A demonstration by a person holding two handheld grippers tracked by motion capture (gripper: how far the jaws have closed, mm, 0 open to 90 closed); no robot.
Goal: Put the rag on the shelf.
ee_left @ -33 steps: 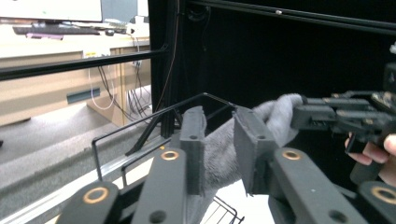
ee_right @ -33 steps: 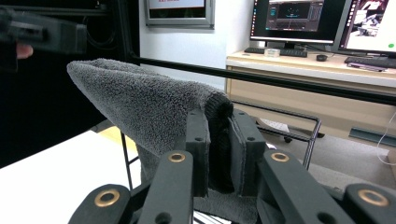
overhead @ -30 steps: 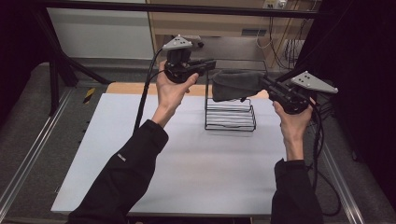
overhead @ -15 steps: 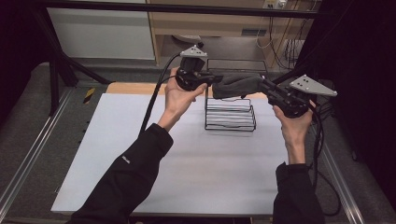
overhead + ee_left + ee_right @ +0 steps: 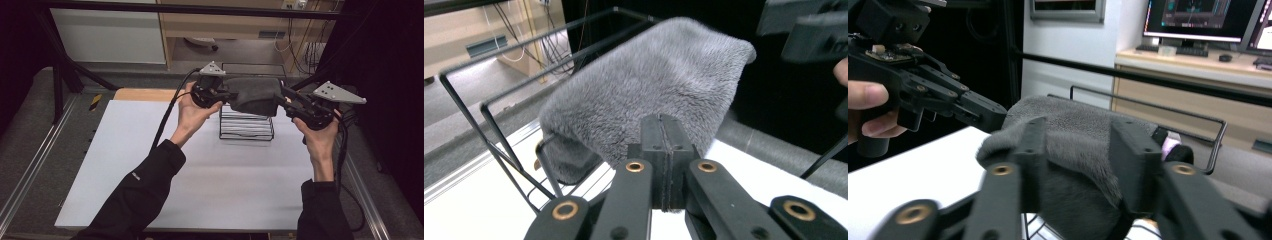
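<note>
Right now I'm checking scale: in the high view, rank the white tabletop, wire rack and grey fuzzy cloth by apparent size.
1. White tabletop
2. Wire rack and grey fuzzy cloth look alike; the cloth is held nearer the camera, so unranked.

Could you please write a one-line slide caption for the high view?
Two hand-held grippers, left and right, hold a grey fuzzy cloth stretched between them above a black wire rack.

Black sleeves (image 5: 145,192), black grippers (image 5: 226,95), brass screws, grey plates

high: overhead, forward-down | gripper views: close, probably facing | shared: grey cloth (image 5: 256,96)
</note>
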